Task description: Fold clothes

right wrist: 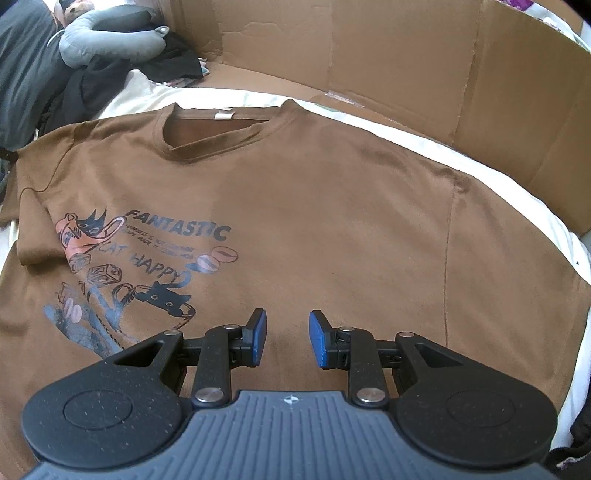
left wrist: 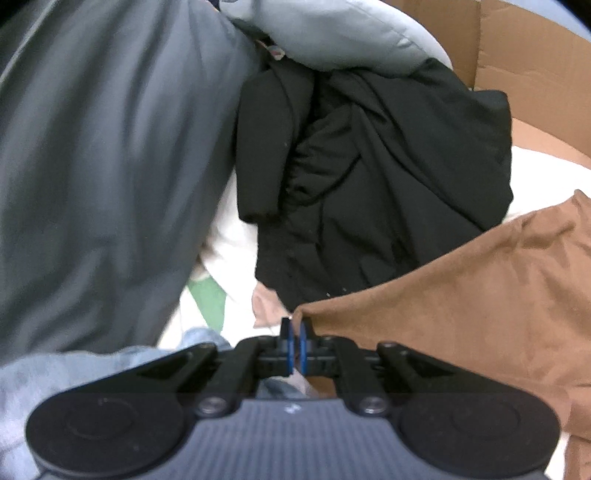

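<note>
**A:** What does the right wrist view show?

**B:** A brown cotton T-shirt with a printed cat-and-coffee graphic (right wrist: 295, 221) lies flat, front side up, on a white sheet (right wrist: 517, 192). Its collar sits at twelve o'clock, and the print, with the words "FANTASTIC" and "CAT HAPPY", fills the area toward nine o'clock. A low wall of tan corrugated cardboard (right wrist: 406, 66) curves behind the shirt from twelve to three o'clock.

**A:** And the right gripper?

**B:** The right gripper (right wrist: 287, 338) hovers over the lower middle of the shirt at six o'clock. Its blue-padded fingers (right wrist: 258, 336) stand apart, released, with only flat cloth showing in the gap between them.

**A:** What about the left wrist view?

**B:** The left gripper (left wrist: 294, 343) sits at six o'clock with its blue pads clenched together. They meet right at a corner of the brown shirt, which spreads away toward four o'clock. The cloth appears pinched there, though the view is blurred.

**A:** What else is nearby?

**B:** A crumpled black garment (left wrist: 369, 177) is heaped at the centre. A large dark grey garment (left wrist: 103, 166) covers the side from eight to eleven o'clock. A pale grey padded cushion (left wrist: 332, 33) rests at twelve o'clock, touching the black heap. A light blue denim piece (left wrist: 55, 373) lies at seven o'clock.
</note>
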Action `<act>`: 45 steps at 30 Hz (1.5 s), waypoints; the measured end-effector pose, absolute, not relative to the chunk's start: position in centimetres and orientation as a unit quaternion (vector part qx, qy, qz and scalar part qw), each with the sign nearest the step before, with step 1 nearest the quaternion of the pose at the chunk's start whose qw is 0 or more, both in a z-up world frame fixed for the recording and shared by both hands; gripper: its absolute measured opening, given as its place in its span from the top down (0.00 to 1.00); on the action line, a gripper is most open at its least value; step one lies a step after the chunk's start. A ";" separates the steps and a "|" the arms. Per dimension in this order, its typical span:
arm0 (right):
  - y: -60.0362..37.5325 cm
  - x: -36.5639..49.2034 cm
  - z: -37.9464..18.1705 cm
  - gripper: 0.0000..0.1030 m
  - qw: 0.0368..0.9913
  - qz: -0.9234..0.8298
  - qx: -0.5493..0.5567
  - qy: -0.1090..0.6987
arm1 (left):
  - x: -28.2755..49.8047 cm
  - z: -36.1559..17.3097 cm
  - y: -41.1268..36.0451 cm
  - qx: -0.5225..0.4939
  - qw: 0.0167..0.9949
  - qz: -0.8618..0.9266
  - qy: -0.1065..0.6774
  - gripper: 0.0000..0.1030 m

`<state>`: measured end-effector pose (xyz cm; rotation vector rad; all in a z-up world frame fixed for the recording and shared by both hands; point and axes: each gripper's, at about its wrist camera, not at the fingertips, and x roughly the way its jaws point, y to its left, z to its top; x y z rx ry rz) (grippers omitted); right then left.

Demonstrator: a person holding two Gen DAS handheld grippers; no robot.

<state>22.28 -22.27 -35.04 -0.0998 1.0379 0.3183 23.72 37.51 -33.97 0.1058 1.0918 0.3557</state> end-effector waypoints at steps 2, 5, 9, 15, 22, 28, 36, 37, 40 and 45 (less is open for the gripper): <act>-21.9 22.6 -34.9 0.69 0.856 0.157 -0.049 0.491 | 24.1 -34.3 37.7 0.057 0.832 0.172 0.525 0.97; -21.3 23.2 -34.6 0.69 0.858 0.162 -0.048 0.484 | 24.4 -34.9 37.8 0.048 0.818 0.175 0.546 0.95; -20.4 23.9 -34.2 0.67 0.860 0.170 -0.046 0.478 | 24.2 -33.9 36.2 0.068 0.829 0.164 0.530 0.79; -18.0 25.2 -34.2 0.67 0.859 0.188 -0.042 0.475 | 25.3 -31.4 33.7 0.035 0.865 0.103 0.489 0.76; -13.2 27.0 -34.3 0.67 0.850 0.233 -0.051 0.470 | 28.1 -31.8 29.6 0.033 0.881 0.019 0.472 0.76; -10.4 29.0 -35.1 0.67 0.844 0.241 -0.041 0.477 | 30.5 -33.7 27.0 0.061 0.868 -0.040 0.491 0.59; -6.8 32.1 -36.8 0.67 0.836 0.240 -0.011 0.494 | 32.1 -35.7 26.8 0.053 0.859 -0.042 0.507 0.91; -6.1 32.5 -36.9 0.67 0.836 0.242 -0.008 0.492 | 32.2 -35.7 27.0 0.053 0.860 -0.040 0.506 0.92; -4.9 33.7 -37.2 0.67 0.840 0.239 -0.008 0.487 | 32.0 -35.8 27.4 0.061 0.858 -0.039 0.508 0.94; -4.5 36.0 -37.8 0.68 0.850 0.214 0.010 0.482 | 31.7 -35.3 27.7 0.059 0.864 -0.030 0.499 0.91</act>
